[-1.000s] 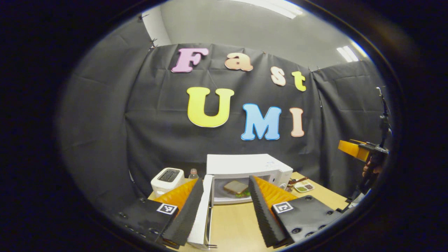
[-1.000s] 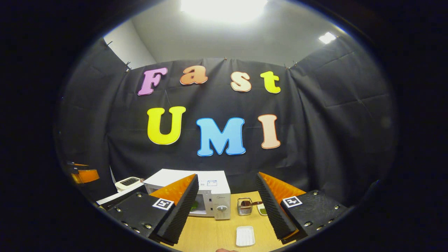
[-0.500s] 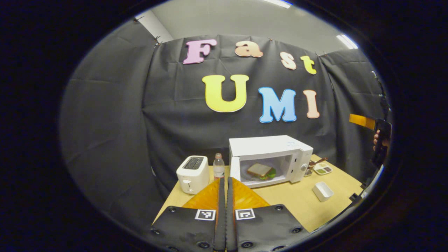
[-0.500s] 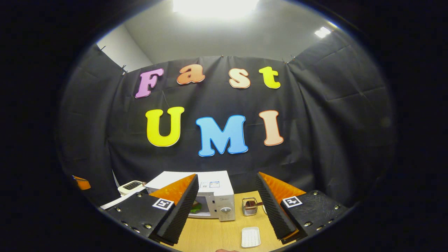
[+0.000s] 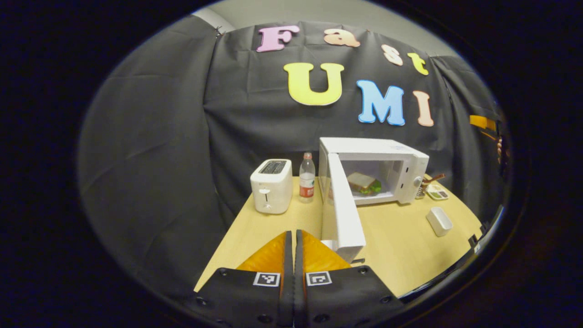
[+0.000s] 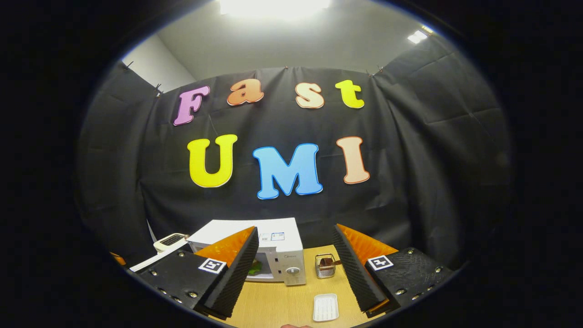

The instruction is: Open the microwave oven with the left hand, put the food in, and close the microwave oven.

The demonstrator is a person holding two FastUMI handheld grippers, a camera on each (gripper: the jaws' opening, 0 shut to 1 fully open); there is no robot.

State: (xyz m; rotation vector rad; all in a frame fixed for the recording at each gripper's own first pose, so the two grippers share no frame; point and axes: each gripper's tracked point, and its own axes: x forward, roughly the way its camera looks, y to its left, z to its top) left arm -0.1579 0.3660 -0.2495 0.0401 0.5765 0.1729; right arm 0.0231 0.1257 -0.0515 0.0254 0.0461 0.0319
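A white microwave (image 5: 401, 157) stands on the wooden table with its door (image 5: 342, 209) swung open toward me. Inside it lies a sandwich (image 5: 363, 182) with green lettuce on a plate. My left gripper (image 5: 291, 237) is shut with nothing between its orange fingers, just left of the door's free edge and short of it. In the right gripper view the microwave (image 6: 278, 255) sits ahead at left. My right gripper (image 6: 294, 264) is open and empty, held above the table's near side.
A white toaster (image 5: 272, 186) and a small bottle (image 5: 307, 177) stand left of the microwave. A white rectangular dish (image 5: 439, 221) lies on the table at the right, with a small tray (image 5: 436, 192) and a wire cup (image 6: 324, 266) behind it.
My left gripper went from open by the door to shut and drew back to the left and up; the door still stands open. The right gripper barely moved.
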